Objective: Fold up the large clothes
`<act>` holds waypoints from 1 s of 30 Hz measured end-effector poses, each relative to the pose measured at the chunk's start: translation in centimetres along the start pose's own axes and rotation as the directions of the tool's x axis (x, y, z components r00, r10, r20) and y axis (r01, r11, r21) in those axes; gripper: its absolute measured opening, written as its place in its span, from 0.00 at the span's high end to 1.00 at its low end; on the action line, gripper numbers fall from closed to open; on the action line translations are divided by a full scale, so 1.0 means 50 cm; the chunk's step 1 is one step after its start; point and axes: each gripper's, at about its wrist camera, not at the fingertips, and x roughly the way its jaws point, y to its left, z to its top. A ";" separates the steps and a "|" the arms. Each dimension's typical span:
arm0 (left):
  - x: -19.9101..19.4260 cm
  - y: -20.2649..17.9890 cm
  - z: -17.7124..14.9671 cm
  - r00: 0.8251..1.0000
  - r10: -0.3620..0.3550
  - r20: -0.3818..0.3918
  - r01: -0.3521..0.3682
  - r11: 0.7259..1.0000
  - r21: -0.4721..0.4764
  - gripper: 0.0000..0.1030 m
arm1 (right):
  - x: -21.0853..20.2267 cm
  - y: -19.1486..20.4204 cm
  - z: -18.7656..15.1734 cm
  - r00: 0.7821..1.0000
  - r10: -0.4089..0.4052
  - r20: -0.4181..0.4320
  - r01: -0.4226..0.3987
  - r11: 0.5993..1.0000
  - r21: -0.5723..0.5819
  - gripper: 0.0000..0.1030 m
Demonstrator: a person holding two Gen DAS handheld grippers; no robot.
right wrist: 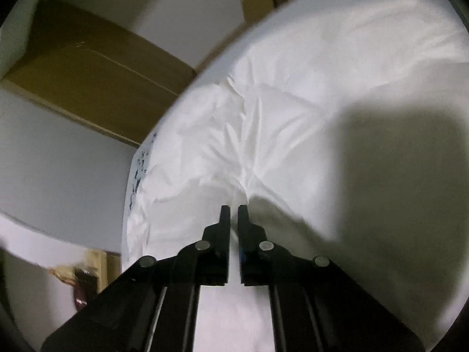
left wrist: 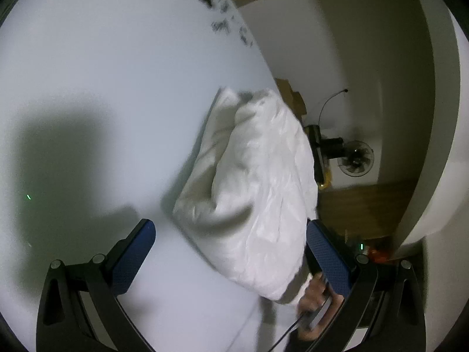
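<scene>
R gripper (right wrist: 234,209) is pinching shut on the white garment (right wrist: 234,146), jaws nearly touching w/ a fold of cloth between them. L gripper (left wrist: 231,243) is hanging wide open, holding nothing. Garment is lying bunched on the white table (left wrist: 102,88) near its edge; a hand (left wrist: 316,296) is showing under it.

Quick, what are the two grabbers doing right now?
Left gripper: open, holding nothing.
Right gripper: shut, pinching the white garment.
</scene>
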 end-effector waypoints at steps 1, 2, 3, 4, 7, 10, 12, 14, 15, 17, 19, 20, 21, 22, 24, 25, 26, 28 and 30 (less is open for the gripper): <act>0.014 0.004 -0.007 1.000 -0.001 -0.019 0.000 1.000 -0.008 0.00 | 0.002 -0.011 -0.018 1.000 -0.025 -0.017 0.025 1.000 -0.013 0.94; 0.022 0.003 -0.017 0.999 -0.002 -0.033 0.002 1.000 -0.013 0.00 | 0.026 -0.032 -0.024 0.998 -0.045 -0.054 0.044 0.999 -0.015 1.00; 0.042 0.006 -0.024 0.998 -0.007 -0.063 0.006 1.000 -0.021 0.00 | 0.039 -0.046 -0.026 0.997 -0.043 -0.060 0.041 0.999 -0.034 1.00; 0.061 0.010 -0.031 0.996 -0.017 -0.090 0.014 0.999 -0.033 0.00 | 0.043 -0.046 -0.025 0.997 -0.045 -0.068 0.041 0.998 -0.051 1.00; 0.090 0.004 -0.029 0.995 -0.038 -0.087 0.037 0.999 -0.019 0.00 | 0.042 -0.045 -0.007 0.991 -0.037 -0.127 0.037 0.999 -0.001 1.00; 0.128 -0.006 0.005 0.996 -0.060 -0.071 0.059 0.998 -0.019 0.00 | 0.026 -0.042 0.007 0.990 -0.015 -0.139 0.017 1.000 0.015 0.97; 0.144 -0.014 0.021 0.997 -0.043 -0.066 0.043 0.999 -0.001 0.00 | 0.009 -0.042 0.015 0.993 -0.003 -0.121 0.005 1.000 0.013 0.96; 0.162 -0.022 0.034 0.996 -0.033 -0.081 0.034 0.999 0.006 0.00 | 0.008 -0.047 0.001 0.993 0.015 -0.120 -0.013 1.000 0.021 0.96; 0.174 -0.024 0.042 0.996 -0.027 -0.086 0.028 1.000 0.012 0.00 | 0.008 -0.047 -0.001 0.993 0.012 -0.116 -0.009 1.000 0.022 0.96; 0.182 -0.027 0.052 0.996 -0.026 -0.086 0.027 1.000 0.006 0.00 | 0.008 -0.046 0.007 0.995 0.014 -0.101 -0.011 1.000 0.030 0.95; 0.193 -0.030 0.067 0.997 -0.019 -0.077 0.021 1.000 0.023 0.00 | 0.012 -0.031 0.010 0.996 0.032 -0.081 -0.029 0.999 0.037 0.94; 0.194 -0.034 0.075 0.998 -0.016 -0.068 0.018 1.000 0.020 0.00 | 0.007 -0.021 0.015 0.997 0.046 -0.064 -0.044 0.998 0.033 0.93; 0.197 -0.036 0.081 0.998 -0.014 -0.060 0.015 1.000 0.015 0.00 | 0.010 -0.012 0.020 0.997 0.057 -0.048 -0.056 0.998 0.026 0.93; 0.198 -0.038 0.083 0.998 -0.014 -0.054 0.015 1.000 0.012 0.00 | 0.014 0.000 0.024 0.998 0.052 -0.034 -0.051 0.999 0.011 0.93; 0.206 -0.038 0.097 0.999 -0.013 -0.038 0.013 1.000 0.000 0.00 | 0.036 0.008 0.032 1.000 -0.001 -0.020 0.000 1.000 -0.021 0.93; 0.211 -0.039 0.105 0.999 -0.009 -0.036 0.009 1.000 0.001 0.00 | 0.053 0.005 0.034 0.999 -0.023 -0.033 0.022 0.999 -0.027 0.93; 0.214 -0.039 0.111 0.999 -0.008 -0.034 0.008 1.000 0.005 0.00 | 0.066 -0.001 0.032 0.998 -0.043 -0.054 0.041 0.999 -0.030 0.97; 0.219 -0.042 0.114 0.999 0.000 -0.032 0.001 1.000 0.015 0.00 | 0.095 -0.008 0.018 0.994 -0.081 -0.069 0.077 0.995 -0.061 1.00; 0.230 -0.044 0.128 0.999 -0.002 -0.043 0.003 1.000 0.016 0.00 | 0.095 0.000 0.006 0.993 -0.108 -0.052 0.101 0.988 -0.116 1.00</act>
